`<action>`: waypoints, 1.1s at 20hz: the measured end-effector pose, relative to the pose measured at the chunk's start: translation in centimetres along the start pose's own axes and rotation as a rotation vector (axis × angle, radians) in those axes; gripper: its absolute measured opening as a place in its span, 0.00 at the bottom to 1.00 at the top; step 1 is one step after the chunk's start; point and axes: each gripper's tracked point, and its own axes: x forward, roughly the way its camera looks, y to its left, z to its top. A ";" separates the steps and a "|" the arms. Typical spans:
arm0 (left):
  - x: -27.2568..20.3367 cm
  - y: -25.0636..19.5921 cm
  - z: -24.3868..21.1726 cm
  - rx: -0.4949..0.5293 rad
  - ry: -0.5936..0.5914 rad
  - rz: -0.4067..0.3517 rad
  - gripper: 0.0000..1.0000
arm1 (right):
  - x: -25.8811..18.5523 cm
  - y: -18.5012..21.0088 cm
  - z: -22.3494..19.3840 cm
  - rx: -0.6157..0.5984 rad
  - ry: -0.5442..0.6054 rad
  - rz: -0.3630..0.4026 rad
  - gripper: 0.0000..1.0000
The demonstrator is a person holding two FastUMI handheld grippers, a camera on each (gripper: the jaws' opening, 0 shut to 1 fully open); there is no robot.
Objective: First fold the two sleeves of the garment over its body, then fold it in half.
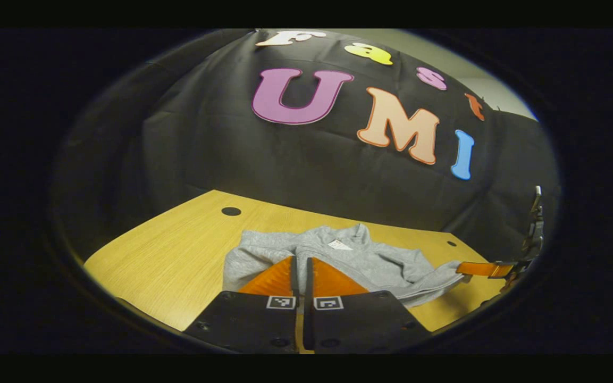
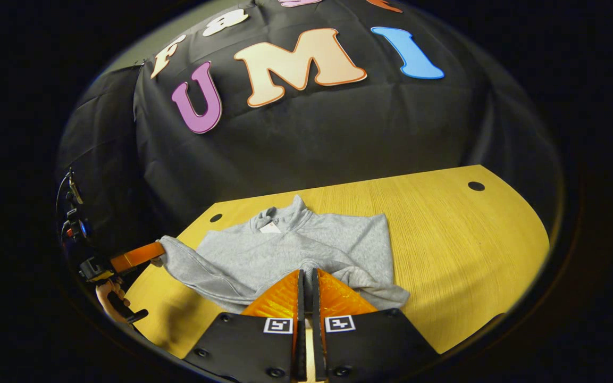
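Both grippers, left (image 1: pixel 301 266) and right (image 2: pixel 306 279), pinch the soft grey fleece garment (image 2: pixel 295 250) (rumpled) on the wood-grain table (image 2: pixel 460 250), jaws pressed together.

Wooden table (image 2: pixel 444 255), round holes (image 2: pixel 476 186) near corners; black cloth wall (image 2: pixel 338 133).

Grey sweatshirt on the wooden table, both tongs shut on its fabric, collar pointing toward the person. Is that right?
Not quite. The right gripper view shows the collar pointing away from the person, toward the black wall cloth. The rest holds: the sweatshirt lies on the wooden table, with the left tongs and right tongs shut on its fabric.
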 end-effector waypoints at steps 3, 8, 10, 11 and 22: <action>2.3 0.2 -0.5 0.017 0.011 0.019 0.00 | 2.3 -1.1 0.6 0.053 0.013 -0.004 0.07; 5.1 0.8 -1.4 0.060 0.056 0.052 0.00 | 4.7 -4.7 2.4 0.069 -0.021 -0.092 0.03; 5.5 1.2 -1.0 0.070 0.044 0.073 0.02 | 4.9 -4.9 2.7 0.081 -0.032 -0.090 0.03; 5.9 1.5 -0.1 0.085 0.011 0.092 0.03 | 4.8 -4.8 3.1 0.085 -0.044 -0.088 0.03; 0.5 1.6 6.8 0.136 -0.175 0.126 0.96 | -0.2 0.2 5.9 -0.040 -0.188 0.029 0.80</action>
